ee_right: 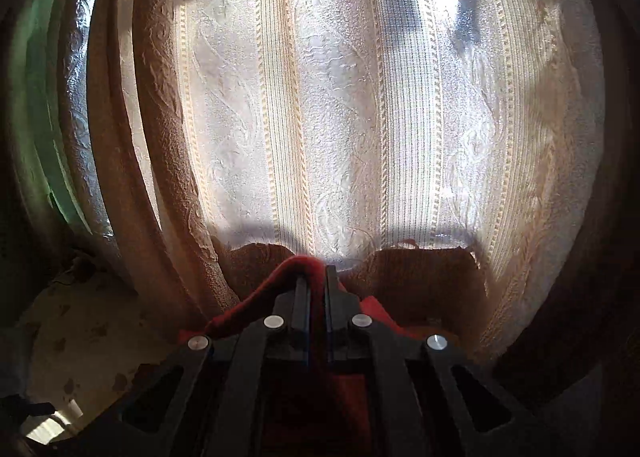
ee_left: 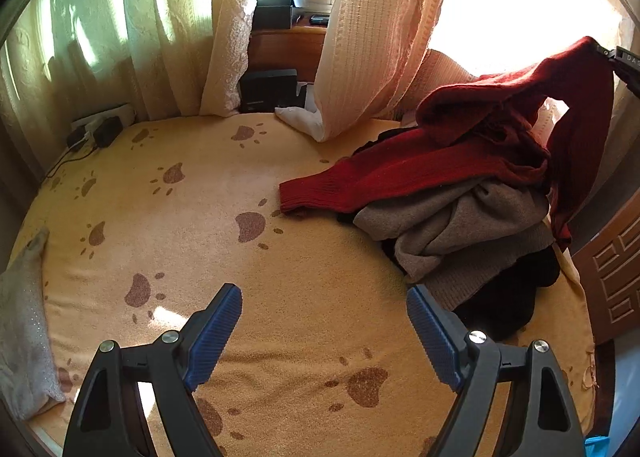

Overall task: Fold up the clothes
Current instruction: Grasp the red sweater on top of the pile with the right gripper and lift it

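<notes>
Your right gripper [ee_right: 316, 277] clamps the red sweater [ee_left: 460, 161] by one edge; your left gripper [ee_left: 324, 321] gapes empty. Thin pinch; hoisting may slip it.

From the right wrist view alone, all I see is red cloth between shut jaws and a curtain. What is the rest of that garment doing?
Observer: The red sweater hangs from the right gripper, one sleeve trailing on the bedspread.
Operator: Anything under it?
Observer: A grey-brown knit and a dark garment, piled.
Operator: And the other gripper?
Observer: The left gripper is open over bare bedspread, holding nothing.
</notes>
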A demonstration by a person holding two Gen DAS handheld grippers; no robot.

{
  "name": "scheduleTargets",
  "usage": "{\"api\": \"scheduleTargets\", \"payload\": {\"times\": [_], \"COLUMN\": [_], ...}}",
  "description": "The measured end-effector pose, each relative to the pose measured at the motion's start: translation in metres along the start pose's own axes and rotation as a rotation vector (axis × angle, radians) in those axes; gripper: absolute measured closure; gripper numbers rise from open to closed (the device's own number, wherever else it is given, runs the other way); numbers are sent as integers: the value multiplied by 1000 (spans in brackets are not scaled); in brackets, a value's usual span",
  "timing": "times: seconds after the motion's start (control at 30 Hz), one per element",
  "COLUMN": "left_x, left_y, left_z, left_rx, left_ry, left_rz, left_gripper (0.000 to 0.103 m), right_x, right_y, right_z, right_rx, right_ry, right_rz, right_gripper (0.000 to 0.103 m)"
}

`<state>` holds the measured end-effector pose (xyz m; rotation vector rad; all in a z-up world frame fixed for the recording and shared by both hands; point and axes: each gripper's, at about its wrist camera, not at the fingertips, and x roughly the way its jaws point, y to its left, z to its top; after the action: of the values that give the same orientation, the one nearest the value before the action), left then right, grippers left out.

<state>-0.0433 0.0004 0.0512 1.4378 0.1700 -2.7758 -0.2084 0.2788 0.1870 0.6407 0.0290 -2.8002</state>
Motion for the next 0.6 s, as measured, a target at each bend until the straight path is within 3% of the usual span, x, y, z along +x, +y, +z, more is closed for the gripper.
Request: {"api": "scheduleTargets", "payload": {"times": [0.3,0.6], "left_x": [0,-2], "left_y": [-35,-50], "left_z": [12,15], "left_rx": [131,198], "left_ry": [-83,-123], "left_rz": [-94,-223], "left_gripper": [16,16], "right_x": [-114,-220], "right_y": [1,60], "right_z": [37,85], "right_rx": [-32,-140], "right_ry": [-189,-367], "right_rz": [-113,-238], "right_gripper": [97,97]}}
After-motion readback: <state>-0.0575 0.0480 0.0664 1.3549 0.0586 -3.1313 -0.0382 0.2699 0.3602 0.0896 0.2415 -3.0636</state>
